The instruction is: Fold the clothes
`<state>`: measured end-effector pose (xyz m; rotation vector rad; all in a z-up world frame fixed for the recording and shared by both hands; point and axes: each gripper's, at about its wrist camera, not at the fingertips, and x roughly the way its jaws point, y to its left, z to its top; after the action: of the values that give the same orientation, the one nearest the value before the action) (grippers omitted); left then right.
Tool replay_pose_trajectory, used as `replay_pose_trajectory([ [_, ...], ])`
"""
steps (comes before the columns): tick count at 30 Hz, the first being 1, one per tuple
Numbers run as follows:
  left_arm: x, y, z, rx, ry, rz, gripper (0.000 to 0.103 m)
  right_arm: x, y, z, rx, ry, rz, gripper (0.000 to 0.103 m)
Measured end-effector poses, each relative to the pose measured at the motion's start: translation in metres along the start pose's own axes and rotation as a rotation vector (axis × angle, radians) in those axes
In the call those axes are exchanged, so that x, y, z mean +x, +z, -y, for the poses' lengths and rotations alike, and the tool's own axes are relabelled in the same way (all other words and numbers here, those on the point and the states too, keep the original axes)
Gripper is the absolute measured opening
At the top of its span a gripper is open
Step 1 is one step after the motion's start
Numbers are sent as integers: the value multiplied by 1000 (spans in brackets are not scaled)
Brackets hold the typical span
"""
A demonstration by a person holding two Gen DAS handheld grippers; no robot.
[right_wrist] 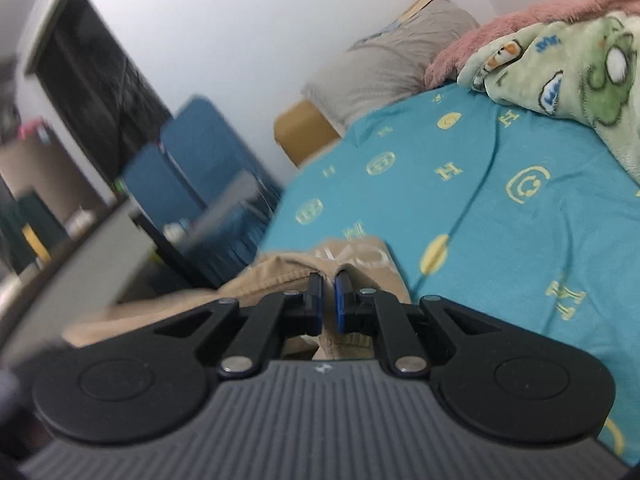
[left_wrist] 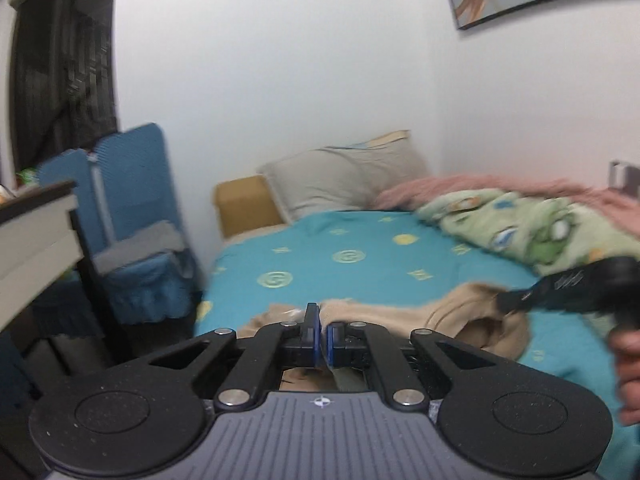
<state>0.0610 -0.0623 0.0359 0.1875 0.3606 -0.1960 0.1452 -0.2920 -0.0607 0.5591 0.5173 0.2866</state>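
Observation:
A tan garment (left_wrist: pixel 460 316) lies bunched on the teal bed sheet (left_wrist: pixel 360 248) near the bed's front edge. My left gripper (left_wrist: pixel 323 334) is shut on an edge of the tan garment, which runs between its blue pads. The right gripper's black body (left_wrist: pixel 568 288) reaches the garment from the right in the left wrist view. In the right wrist view the right gripper (right_wrist: pixel 328 300) is shut on a fold of the same tan garment (right_wrist: pixel 280 276), which spreads below and left of the fingers over the sheet (right_wrist: pixel 500 220).
A green cartoon blanket (left_wrist: pixel 532 224) and pink blanket (left_wrist: pixel 460 186) lie heaped at the bed's right. A grey pillow (left_wrist: pixel 340 180) sits at the head by the wall. A blue chair (left_wrist: pixel 132 216) and a desk edge (left_wrist: pixel 36 232) stand left of the bed.

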Motion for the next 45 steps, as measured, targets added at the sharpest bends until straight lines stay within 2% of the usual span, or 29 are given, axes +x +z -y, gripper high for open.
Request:
replay_pose_trajectory([
  [3,6,-7,-25,-69,-41,-3,4,-1,-1,-8,-17,-30,5,10],
  [6,39,-16,-55,-230,-17,-46,5,3,-5,-12,-2,-69,18,11],
  [9,75,-33,-73,-334,-58,-51,11,27,-12,-6,72,-133,-25,12],
  [14,125,-66,-96,-414,-102,-106,12,54,-14,0,55,-255,-85,12],
  [17,134,-69,-98,-395,-86,-104,20,69,-14,7,78,-305,-121,13],
  [19,139,-70,-99,-382,-75,-103,34,78,-15,12,101,-322,-146,17],
  [20,142,-71,-100,-376,-70,-102,39,81,-15,12,99,-325,-153,34],
  [21,145,-72,-101,-369,-65,-102,50,83,-16,12,96,-328,-160,48],
  [22,148,-73,-101,-363,-59,-101,58,83,-17,11,97,-330,-157,81],
  [23,151,-74,-102,-356,-54,-101,61,82,-17,8,91,-335,-143,91],
  [26,136,-69,-103,-316,-30,-66,68,76,-18,-2,53,-363,-102,89],
  [28,121,-64,-103,-291,-12,-36,77,72,-17,-8,24,-386,-81,89],
  [32,98,-59,-101,-257,-7,-23,83,64,-17,-16,-11,-393,-68,89],
  [34,99,-61,-101,-243,32,-96,85,62,-18,-18,-23,-385,-72,89],
  [37,118,-71,-98,-186,110,-297,85,59,-20,-19,-40,-380,-94,89],
  [40,135,-85,-90,-129,136,-413,85,56,-22,-18,-39,-390,-112,89],
  [41,137,-87,-88,-128,133,-431,85,56,-23,-18,-33,-389,-116,89],
  [45,128,-89,-84,-144,110,-409,86,55,-24,-14,-10,-390,-123,89],
])
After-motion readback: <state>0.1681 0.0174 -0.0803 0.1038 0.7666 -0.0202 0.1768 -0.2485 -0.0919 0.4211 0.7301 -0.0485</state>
